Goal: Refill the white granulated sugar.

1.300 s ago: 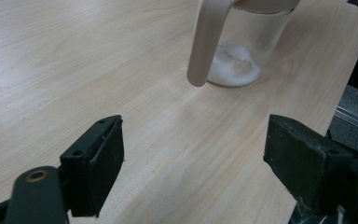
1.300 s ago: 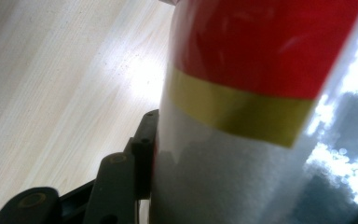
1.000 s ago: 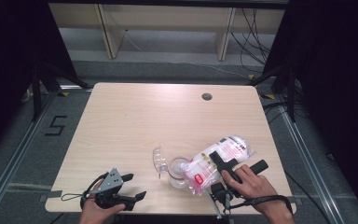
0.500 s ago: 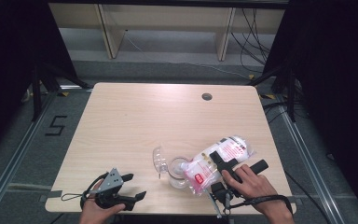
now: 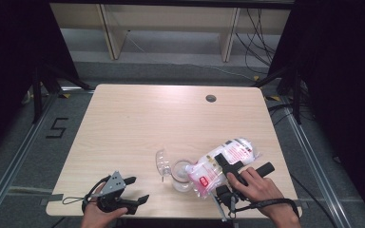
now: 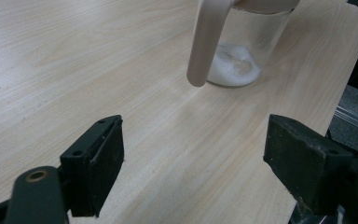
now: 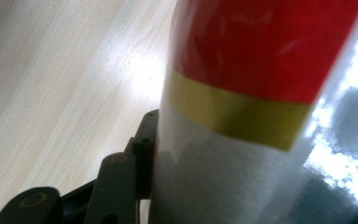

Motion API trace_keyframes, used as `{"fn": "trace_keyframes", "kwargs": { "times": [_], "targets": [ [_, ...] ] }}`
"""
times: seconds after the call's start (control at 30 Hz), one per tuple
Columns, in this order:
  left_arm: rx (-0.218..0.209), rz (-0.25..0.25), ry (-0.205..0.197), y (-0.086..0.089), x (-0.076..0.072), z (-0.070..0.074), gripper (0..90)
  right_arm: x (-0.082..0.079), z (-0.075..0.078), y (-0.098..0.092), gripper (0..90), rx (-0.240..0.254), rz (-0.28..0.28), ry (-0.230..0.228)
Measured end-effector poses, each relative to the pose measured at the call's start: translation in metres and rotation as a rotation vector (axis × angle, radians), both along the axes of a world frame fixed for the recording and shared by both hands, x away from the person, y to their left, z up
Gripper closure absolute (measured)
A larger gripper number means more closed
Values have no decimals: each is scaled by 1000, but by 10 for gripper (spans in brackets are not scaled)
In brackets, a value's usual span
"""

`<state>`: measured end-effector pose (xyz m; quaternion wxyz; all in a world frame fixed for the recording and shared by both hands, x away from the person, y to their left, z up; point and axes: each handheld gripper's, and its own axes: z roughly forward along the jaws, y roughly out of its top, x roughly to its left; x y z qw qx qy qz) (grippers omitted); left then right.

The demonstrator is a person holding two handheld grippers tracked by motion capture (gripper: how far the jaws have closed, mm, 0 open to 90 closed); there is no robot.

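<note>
**Tilting bag over jar, right tongs clamped on it**

Holding at the near edge of the light wood tabletop (image 5: 138, 123): left tongs (image 5: 135, 189) sit low over the near left corner, jaws spread wide, nothing between them. In the left gripper view the left tongs (image 6: 193, 163) look across bare wood at the clear glass jar (image 6: 242, 44), which stands upright with a small heap of white powder (image 6: 235, 65) on its bottom and a beige handle (image 6: 207, 39) hanging down in front of it.

Right tongs (image 5: 247, 168) are near the right front edge, gripped on the clear plastic bag with red-and-white label (image 5: 221, 164). The bag lies tilted, its lower end right at the mouth of the jar (image 5: 183, 175), upper end pointing away to the right. In the right gripper view one black jaw presses flat against the bag (image 7: 261, 93); red band, yellow stripe, clear film below.

Just left of the jar, a clear round lid (image 5: 161, 164) rests on the wood, standing on edge.

Farther back, a dark round hole (image 5: 211, 98) near the far edge.
</note>
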<state>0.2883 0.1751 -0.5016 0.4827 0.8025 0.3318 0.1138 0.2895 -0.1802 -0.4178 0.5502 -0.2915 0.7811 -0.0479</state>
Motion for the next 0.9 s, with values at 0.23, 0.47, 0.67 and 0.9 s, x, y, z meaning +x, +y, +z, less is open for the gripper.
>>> {"fn": "trace_keyframes", "kwargs": {
  "times": [0.23, 0.47, 0.67, 0.9],
  "targets": [
    [13, 3, 2, 0, -1, 1, 197, 0, 0, 0, 570, -5, 1, 0],
    [16, -6, 0, 0, 0, 0, 197, 0, 1, 1, 570, -40, 2, -49],
    [4, 2, 4, -1, 0, 0, 197, 0, 2, 2, 571, -43, 10, -53],
    [0, 1, 4, -1, 0, 0, 197, 0, 3, 3, 572, -51, 9, -60]
  ]
}}
